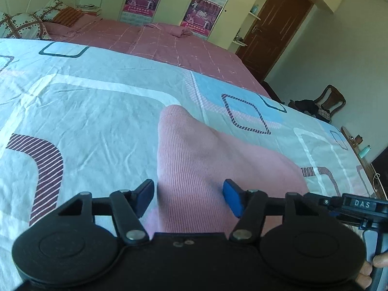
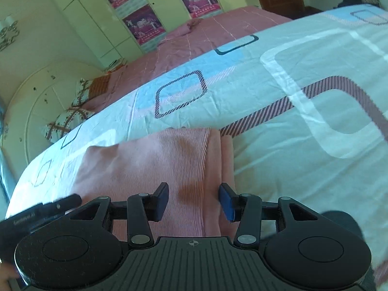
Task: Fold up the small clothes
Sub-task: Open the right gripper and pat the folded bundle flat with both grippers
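A pink ribbed garment point(image 1: 201, 160) lies on the patterned white and blue bedsheet point(image 1: 80, 111). In the left wrist view my left gripper point(image 1: 189, 198) hovers over its left edge, jaws apart, pads clear of the cloth. The right wrist view shows the same garment point(image 2: 155, 162) with a folded layer along its right side. My right gripper point(image 2: 194, 202) is open above that folded edge, with cloth below the gap and nothing pinched. The other gripper's black body point(image 2: 38, 214) shows at the lower left.
A pink checked blanket point(image 1: 169, 46) covers the far side of the bed, with pillows point(image 1: 21, 24) at the headboard. Cream wardrobes with posters point(image 1: 143, 0) stand behind. A brown door point(image 1: 278, 24), a wooden chair with dark clothes point(image 1: 320, 106) and a side table point(image 1: 363, 150) are at the right.
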Tool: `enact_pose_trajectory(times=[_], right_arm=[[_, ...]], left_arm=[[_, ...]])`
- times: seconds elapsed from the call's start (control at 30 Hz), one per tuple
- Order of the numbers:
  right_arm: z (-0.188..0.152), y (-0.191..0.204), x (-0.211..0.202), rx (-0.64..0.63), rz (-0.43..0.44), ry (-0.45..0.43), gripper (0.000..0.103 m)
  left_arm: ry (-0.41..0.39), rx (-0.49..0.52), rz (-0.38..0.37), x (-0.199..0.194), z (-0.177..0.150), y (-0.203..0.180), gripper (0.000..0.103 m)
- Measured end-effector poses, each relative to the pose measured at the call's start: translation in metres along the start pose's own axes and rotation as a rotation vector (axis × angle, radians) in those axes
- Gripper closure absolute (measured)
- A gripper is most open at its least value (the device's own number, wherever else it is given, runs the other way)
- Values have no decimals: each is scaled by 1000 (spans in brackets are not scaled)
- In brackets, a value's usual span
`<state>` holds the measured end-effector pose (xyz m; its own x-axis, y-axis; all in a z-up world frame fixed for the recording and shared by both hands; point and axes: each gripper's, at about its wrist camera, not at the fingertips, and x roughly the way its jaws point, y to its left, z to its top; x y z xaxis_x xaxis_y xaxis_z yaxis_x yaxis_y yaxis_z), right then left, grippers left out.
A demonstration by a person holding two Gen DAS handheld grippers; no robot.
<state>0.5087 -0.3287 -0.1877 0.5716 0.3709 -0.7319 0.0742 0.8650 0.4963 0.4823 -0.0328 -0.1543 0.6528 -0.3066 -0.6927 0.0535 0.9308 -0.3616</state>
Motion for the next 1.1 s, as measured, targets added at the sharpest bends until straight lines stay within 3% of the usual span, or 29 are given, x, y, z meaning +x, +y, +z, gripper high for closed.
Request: enact_pose_trajectory(times=[0.07, 0.13, 0.27, 0.37, 0.43, 0.5, 0.57, 0.7, 0.73, 1.0, 1.03, 1.1], right_arm=[[5, 1, 9, 5, -16, 0, 57], [5, 3, 16, -8, -28, 8, 90], [-5, 14, 10, -106, -64, -23, 92], [-15, 19, -4, -168, -117, -98, 93], [-20, 13, 10, -199, -187, -65, 95], [-20, 5, 14, -170, -165, -52, 95], [-17, 7, 9, -177, -161, -61, 93], [-13, 4, 0, -149, -161, -80, 57], [-12, 4, -2, -144, -162, -88, 54], [11, -4, 11, -53, -147, -85, 49], [13, -5, 14, -39, -147, -80, 49], [18, -7, 23, -22, -131, -67, 49]], left_arm=[[2, 11, 6, 6, 0, -1, 47], [-2, -1, 4, 9, -2, 1, 51], [-41, 50, 18, 2, -7, -7, 59], [-60, 72, 15, -4, -9, -13, 59], [-28, 81, 40, 4, -9, -13, 54], [-9, 71, 59, 9, -9, -10, 38], [-11, 68, 93, 9, -8, -8, 27], [-3, 85, 105, 9, -6, -7, 23], [-3, 92, 109, 9, -5, -8, 23], [3, 122, 115, 20, 3, -13, 22], [2, 114, 109, 22, 5, -12, 25], [2, 95, 94, 26, 8, -10, 45]])
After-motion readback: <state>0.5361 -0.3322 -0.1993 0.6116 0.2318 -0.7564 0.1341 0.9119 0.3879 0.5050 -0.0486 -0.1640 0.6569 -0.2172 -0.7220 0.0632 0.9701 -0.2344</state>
